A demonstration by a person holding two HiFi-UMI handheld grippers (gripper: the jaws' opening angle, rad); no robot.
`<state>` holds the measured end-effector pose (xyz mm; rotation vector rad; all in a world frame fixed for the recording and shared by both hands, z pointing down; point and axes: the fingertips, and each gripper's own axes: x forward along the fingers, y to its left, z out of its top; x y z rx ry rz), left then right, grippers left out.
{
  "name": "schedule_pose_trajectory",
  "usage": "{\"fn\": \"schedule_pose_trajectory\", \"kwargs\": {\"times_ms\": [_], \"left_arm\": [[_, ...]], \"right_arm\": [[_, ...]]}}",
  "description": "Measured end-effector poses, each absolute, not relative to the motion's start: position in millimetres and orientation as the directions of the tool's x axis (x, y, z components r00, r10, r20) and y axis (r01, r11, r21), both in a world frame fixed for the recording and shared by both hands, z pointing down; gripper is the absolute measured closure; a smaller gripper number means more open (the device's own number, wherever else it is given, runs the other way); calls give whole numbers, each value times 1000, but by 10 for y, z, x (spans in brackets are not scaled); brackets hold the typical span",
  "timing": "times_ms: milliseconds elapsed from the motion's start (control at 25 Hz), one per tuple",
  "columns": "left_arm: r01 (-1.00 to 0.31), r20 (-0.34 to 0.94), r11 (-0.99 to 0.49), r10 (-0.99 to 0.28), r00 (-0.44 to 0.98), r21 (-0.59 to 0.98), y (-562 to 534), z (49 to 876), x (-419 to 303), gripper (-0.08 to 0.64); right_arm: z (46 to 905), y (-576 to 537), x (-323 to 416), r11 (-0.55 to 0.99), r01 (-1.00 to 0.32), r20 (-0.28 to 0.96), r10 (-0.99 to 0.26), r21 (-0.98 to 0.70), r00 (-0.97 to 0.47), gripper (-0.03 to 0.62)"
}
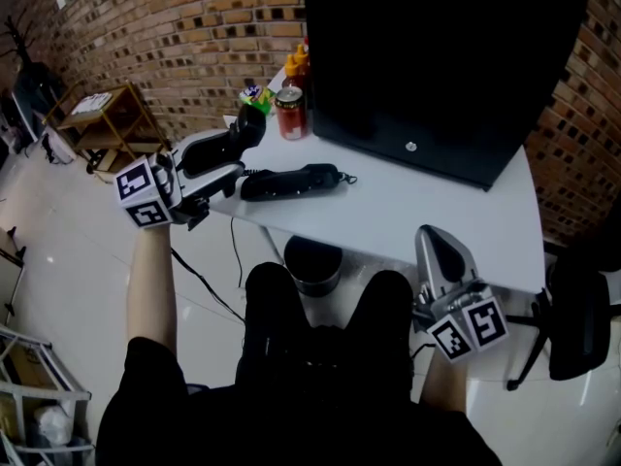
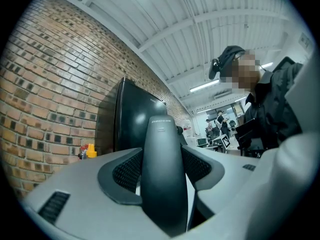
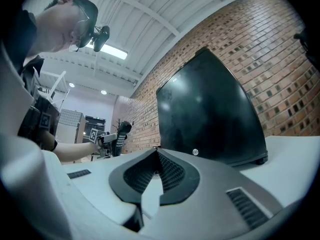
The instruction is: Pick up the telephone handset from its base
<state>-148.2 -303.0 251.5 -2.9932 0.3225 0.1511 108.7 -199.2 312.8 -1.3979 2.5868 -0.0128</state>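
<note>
Nearest the person, the right gripper (image 1: 434,237) rests over the front edge of the bench (image 1: 437,212), its jaws closed tip to tip on nothing, as the right gripper view shows. Further out on the person's left, the left gripper (image 1: 233,160) reaches past the bench's left end with its jaws fairly wide and their pads pressed on both flanks of the black handset (image 1: 243,129), which stands roughly upright between them. In the left gripper view the handset (image 2: 160,144) fills the gap from pad to pad. Just beside it the base (image 1: 291,182) lies flat on the bench, and the handset looks clear of it. I judge the pick-up to be at its lifting stage, the grasp made and the handset off its cradle. The next move calls for a steady squeeze and a smooth rise away from the base, with some care for slack, as I cannot make out any cord between the two. Behind the base stand a can (image 1: 290,113) and bottles (image 1: 298,65), then the monitor (image 1: 437,56) and the brick wall (image 1: 184,27). By count: two grippers, one handset, one base, one can, what look like two bottles, one monitor.
</note>
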Motion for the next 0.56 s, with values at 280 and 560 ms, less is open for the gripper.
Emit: {"fn": "schedule_pose_trajectory", "kwargs": {"times_ms": [280,560], "left_arm": [[-211,-103,-971,-200,974,-110,-3061,2543,-1433,304],[-215,-75,-970,-207,975,-116,-3061,2614,-1423,304]], "right_arm": [[3146,-1974,1106,547,-831,-167,-833,-99,-528,586],[3185,-1970,1134,544,-832,-166,-835,-105,-525,586]]}}
